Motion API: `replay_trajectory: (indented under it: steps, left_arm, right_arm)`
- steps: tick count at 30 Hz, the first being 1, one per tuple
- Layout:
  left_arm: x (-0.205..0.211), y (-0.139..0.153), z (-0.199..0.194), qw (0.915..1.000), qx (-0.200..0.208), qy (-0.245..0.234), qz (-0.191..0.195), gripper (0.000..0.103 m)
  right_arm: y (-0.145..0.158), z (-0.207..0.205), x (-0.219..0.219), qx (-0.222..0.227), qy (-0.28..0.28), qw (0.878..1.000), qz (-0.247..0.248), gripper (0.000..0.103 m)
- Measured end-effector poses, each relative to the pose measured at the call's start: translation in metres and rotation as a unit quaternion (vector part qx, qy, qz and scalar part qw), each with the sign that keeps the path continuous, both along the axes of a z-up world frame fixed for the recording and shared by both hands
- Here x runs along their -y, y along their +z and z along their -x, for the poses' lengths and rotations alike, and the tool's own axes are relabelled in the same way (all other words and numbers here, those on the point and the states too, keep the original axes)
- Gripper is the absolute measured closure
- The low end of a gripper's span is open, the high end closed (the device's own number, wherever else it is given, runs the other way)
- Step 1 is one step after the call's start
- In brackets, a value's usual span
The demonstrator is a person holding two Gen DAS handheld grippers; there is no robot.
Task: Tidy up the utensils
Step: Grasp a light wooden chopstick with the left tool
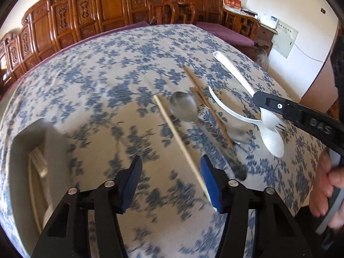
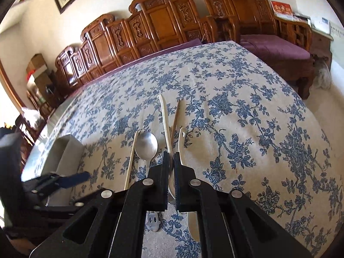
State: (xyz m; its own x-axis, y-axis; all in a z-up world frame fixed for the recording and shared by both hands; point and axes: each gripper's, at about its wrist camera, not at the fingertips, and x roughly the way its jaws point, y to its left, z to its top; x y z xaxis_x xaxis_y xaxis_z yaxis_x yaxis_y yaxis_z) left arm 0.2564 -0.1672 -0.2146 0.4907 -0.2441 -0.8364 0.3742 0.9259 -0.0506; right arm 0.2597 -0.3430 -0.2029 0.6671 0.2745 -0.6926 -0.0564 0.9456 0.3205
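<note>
Room: carved wooden chairs lined the wall behind a table under a blue-flowered cloth.
Utensils: they lay bunched ahead of both grippers; a metal spoon, a pale chopstick, a brown chopstick, and a white spork crossing a white fork.
Right gripper: its fingers stood nearly together around the long white handle, apparently clamped on it, likely to lift that piece out of the tangle.
Left gripper: fingers wide apart, nothing between them, the pale chopstick passing beside its right pad.
Holder: a grey box off to its left already held cutlery, seemingly the sorting spot.
</note>
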Motion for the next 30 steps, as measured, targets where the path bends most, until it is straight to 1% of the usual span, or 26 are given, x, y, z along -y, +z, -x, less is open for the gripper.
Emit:
replay_trajectory:
  steps: [5,7,8,9,12,13,14,16,18,22,30]
  left_arm:
    - [0.014,-0.014,-0.015,0.9998,-0.021,0.003,0.006,0.065]
    - [0.017,-0.021,-0.019,0.9995,-0.029,0.006,0.005,0.067]
    - [0.017,-0.024,-0.021,0.9994,-0.033,0.009,0.004,0.072]
    - [0.017,-0.025,-0.022,0.9993,-0.035,0.012,0.004,0.074]
    - [0.015,-0.025,-0.023,0.9994,-0.030,0.017,0.001,0.086]
    - [0.013,-0.026,-0.023,0.9993,-0.031,0.019,-0.001,0.094]
    - [0.011,-0.026,-0.023,0.9993,-0.032,0.020,-0.002,0.098]
    - [0.006,-0.026,-0.024,0.9992,-0.036,0.019,0.002,0.099]
    - [0.001,-0.025,-0.022,0.9991,-0.037,0.022,-0.002,0.099]
    - [-0.013,-0.021,-0.017,0.9988,-0.039,0.029,-0.001,0.099]
    - [-0.038,0.005,-0.003,0.9989,-0.019,0.041,0.009,0.099]
  right_arm:
    - [0.001,-0.001,0.007,0.004,-0.001,1.000,-0.030,0.098]
    - [0.003,0.000,0.011,0.010,-0.001,0.999,-0.046,0.098]
    - [0.004,0.000,0.013,0.014,-0.001,0.998,-0.057,0.098]
    - [0.005,-0.001,0.015,0.016,-0.001,0.998,-0.065,0.098]
    - [0.008,0.001,0.017,0.023,0.001,0.996,-0.084,0.098]
    - [0.009,0.001,0.017,0.024,0.002,0.996,-0.087,0.098]
    - [0.010,0.002,0.016,0.027,0.004,0.995,-0.091,0.098]
    - [0.012,0.002,0.016,0.030,0.007,0.995,-0.095,0.098]
    - [0.013,0.002,0.015,0.032,0.009,0.994,-0.103,0.098]
    - [0.014,0.002,0.010,0.031,0.015,0.994,-0.100,0.098]
    - [0.010,0.005,-0.014,0.015,0.036,0.997,-0.063,0.098]
